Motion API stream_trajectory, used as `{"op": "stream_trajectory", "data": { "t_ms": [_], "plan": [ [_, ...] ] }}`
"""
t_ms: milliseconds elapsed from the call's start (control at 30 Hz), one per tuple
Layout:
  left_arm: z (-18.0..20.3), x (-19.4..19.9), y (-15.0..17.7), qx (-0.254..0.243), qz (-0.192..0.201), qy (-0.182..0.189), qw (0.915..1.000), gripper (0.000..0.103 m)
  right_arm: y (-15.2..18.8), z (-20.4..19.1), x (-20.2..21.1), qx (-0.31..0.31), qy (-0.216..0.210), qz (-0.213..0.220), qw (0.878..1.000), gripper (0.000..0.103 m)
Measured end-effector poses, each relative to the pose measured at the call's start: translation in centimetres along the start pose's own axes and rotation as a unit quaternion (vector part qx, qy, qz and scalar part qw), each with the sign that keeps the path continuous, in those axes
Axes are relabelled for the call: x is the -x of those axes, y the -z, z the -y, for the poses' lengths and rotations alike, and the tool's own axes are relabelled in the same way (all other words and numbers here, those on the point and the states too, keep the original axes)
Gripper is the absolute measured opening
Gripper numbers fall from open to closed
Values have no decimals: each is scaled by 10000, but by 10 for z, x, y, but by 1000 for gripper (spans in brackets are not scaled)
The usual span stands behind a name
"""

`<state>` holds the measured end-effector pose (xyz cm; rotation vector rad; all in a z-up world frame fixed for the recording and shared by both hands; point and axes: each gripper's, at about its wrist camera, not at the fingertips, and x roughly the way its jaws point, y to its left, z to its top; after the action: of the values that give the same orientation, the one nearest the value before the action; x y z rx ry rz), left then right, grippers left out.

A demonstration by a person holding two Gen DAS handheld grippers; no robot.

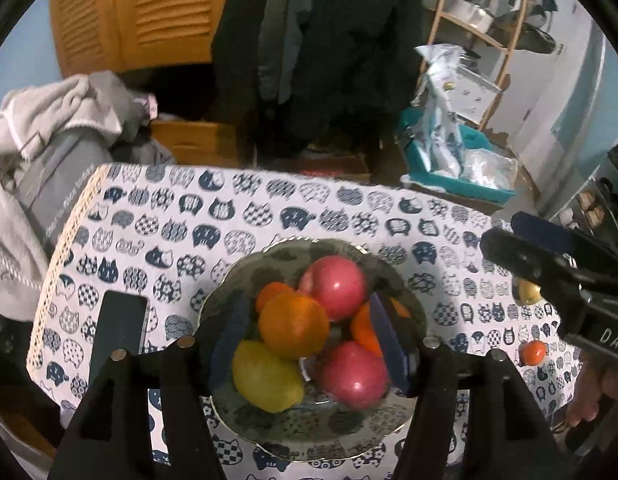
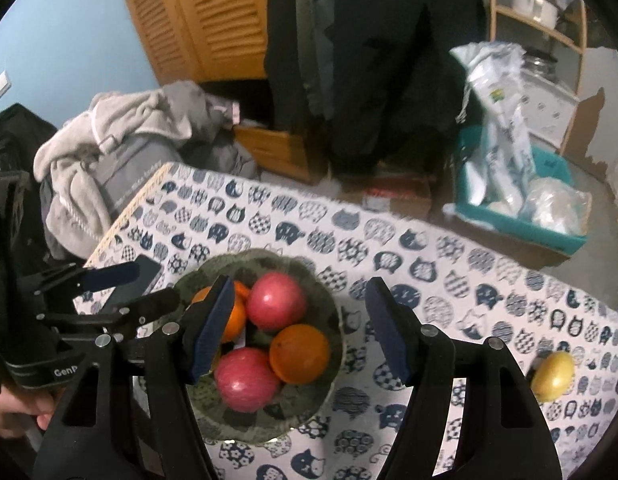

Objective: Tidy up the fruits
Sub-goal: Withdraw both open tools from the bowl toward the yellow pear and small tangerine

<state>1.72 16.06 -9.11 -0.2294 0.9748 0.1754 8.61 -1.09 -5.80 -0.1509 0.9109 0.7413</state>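
Note:
A scalloped glass bowl (image 1: 225, 292) on the cat-print tablecloth holds two red apples (image 1: 337, 287), oranges (image 1: 294, 325) and a yellow lemon (image 1: 267, 376). My left gripper (image 1: 309, 344) hangs open right above the bowl, empty. The bowl (image 2: 333, 320) also shows in the right wrist view, with my right gripper (image 2: 299, 332) open and empty above its right side. A loose yellow lemon (image 2: 553, 376) lies on the cloth to the right; it also shows in the left wrist view (image 1: 529, 293). A small loose orange (image 1: 533, 353) lies near it.
A dark phone (image 1: 119, 328) lies on the cloth left of the bowl. Grey clothes (image 1: 49, 140) are piled beyond the table's left edge. A teal bin (image 2: 517, 196) with bags stands on the floor behind the table.

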Motion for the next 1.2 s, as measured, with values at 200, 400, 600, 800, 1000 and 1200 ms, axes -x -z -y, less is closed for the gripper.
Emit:
{"op": "stream_trajectory", "data": {
  "t_ms": [200,400,600,800,1000,1200],
  "plan": [
    [21,16,-6,-176,154,161,9996,67,-5,9,30,-54,127,289,9995,69],
    [39,31,-10,-322,341,252,9986,71,-7,18,57,-120,203,507,9984,71],
    [57,42,-12,-460,438,382,9973,75,-2,27,81,-148,304,653,9973,73],
    [77,48,-13,-602,481,503,9958,77,7,40,98,-216,458,734,9960,75],
    [100,50,-11,-779,513,545,9941,81,18,59,113,-356,609,775,9945,75],
    [125,48,-10,-991,486,651,9917,81,31,81,125,-518,777,781,9926,77]
  ]
}}
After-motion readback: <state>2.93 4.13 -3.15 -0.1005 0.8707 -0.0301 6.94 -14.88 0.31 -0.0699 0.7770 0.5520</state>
